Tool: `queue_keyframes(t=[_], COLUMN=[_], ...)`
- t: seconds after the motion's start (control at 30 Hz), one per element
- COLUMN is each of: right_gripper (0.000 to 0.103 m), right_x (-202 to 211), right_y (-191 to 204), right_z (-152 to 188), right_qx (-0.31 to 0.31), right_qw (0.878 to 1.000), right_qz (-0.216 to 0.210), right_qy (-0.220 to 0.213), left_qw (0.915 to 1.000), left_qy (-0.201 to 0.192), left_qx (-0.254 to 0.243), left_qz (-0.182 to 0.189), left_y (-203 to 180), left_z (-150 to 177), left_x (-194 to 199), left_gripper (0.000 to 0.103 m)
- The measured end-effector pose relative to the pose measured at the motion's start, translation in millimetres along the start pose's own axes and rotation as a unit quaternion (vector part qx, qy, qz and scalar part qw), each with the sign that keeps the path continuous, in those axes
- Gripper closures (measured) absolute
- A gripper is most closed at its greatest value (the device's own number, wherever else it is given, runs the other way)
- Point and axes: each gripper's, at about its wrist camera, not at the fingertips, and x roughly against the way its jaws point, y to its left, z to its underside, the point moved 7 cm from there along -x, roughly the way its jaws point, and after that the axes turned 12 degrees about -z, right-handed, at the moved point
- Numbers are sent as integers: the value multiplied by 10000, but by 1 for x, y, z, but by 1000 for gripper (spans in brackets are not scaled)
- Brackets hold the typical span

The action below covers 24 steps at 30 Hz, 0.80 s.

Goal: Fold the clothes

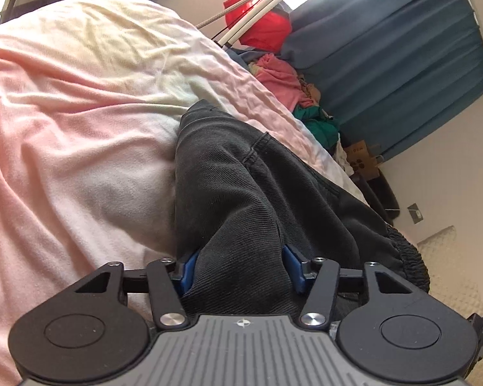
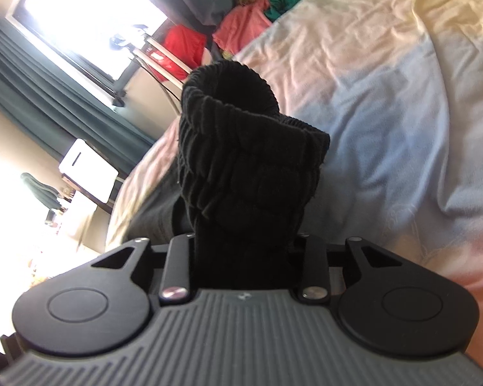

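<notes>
pink bedsheet [image 1: 64,135], dark twill trousers [image 1: 241,193], bunched ribbed elastic waistband [image 2: 241,119]

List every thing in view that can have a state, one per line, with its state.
left gripper: shut on the black trousers.
right gripper: shut on the elastic waistband.
black trousers: partly lifted, leg draped across the bed.
elastic waistband: bunched, standing up from the jaws.
bed sheet: wrinkled, spread over the bed.
clothes pile: unfolded, heaped beside the bed.
curtains: drawn aside, window uncovered.
</notes>
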Motion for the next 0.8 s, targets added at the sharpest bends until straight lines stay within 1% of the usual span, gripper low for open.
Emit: queue_keyframes(t=[0.17,0.27,0.43,0.5,0.63,0.73,0.8], right_gripper=[72,73,73,73,74,74,74], right_x=[20,32,65,84,122,148,164], right_y=[13,22,18,11,-12,-40,-58], right_z=[-17,-28,-63,-82,-132,-184,-222], right_qx=[-107,-171,-441,-502,-533,-609,-619], right_qw=[9993,9981,9956,9943,9922,9896,9876], right_qz=[-330,-527,-651,-653,-523,-314,-142], right_qy=[-161,-258,-506,-673,-1002,-1266,-1435], left_qw=[9995,9988,9979,9969,9944,9907,9884], left_qy=[-117,-150,-229,-229,14,228,403], left_qx=[138,133,-232,-396,-590,-798,-819], left_qz=[240,438,554,642,871,1078,1210], left_y=[-11,-32,-97,-130,-205,-272,-315], left_z=[-2,-4,-11,-13,-9,-2,2], left_x=[18,33,47,43,8,-36,-70], left_gripper=[58,62,66,66,68,68,68])
